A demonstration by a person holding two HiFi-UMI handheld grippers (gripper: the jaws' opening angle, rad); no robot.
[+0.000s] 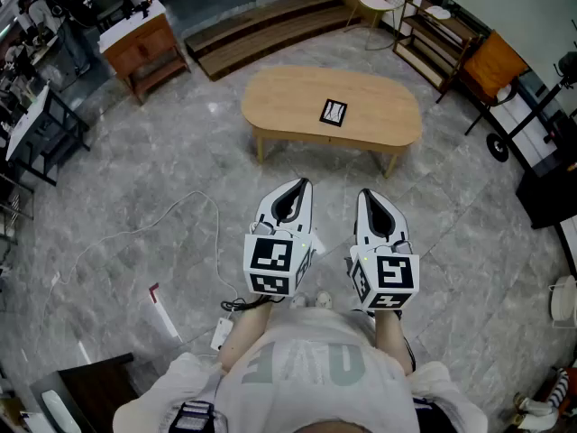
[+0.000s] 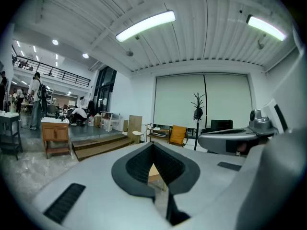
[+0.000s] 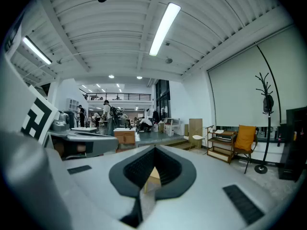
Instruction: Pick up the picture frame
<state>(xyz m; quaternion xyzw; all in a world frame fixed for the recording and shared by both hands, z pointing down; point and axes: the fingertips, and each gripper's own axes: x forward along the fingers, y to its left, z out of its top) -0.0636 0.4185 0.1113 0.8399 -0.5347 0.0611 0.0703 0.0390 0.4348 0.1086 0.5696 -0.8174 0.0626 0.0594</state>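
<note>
1. approach step: picture frame (image 1: 333, 112) lies flat on wooden table (image 1: 279, 97) at 12 o'clock, well apart from both grippers.
2. left gripper (image 1: 302, 186) and right gripper (image 1: 366, 195): fingers pressed together, nothing between them.
3. next move likely: step closer, spread one gripper's jaws, pinch a frame edge.
4. containers: none in play.

The oval surface (image 1: 388, 106) at twelve o'clock is pale, matt, smooth wood, the picture frame (image 1: 334, 112) on it dark-edged, the floor (image 1: 135, 197) glossy grey marbled stone, and the left tongs (image 1: 300, 186) and right tongs (image 1: 365, 194) smooth white plastic with dark ribbed pads (image 2: 139, 164).
</note>
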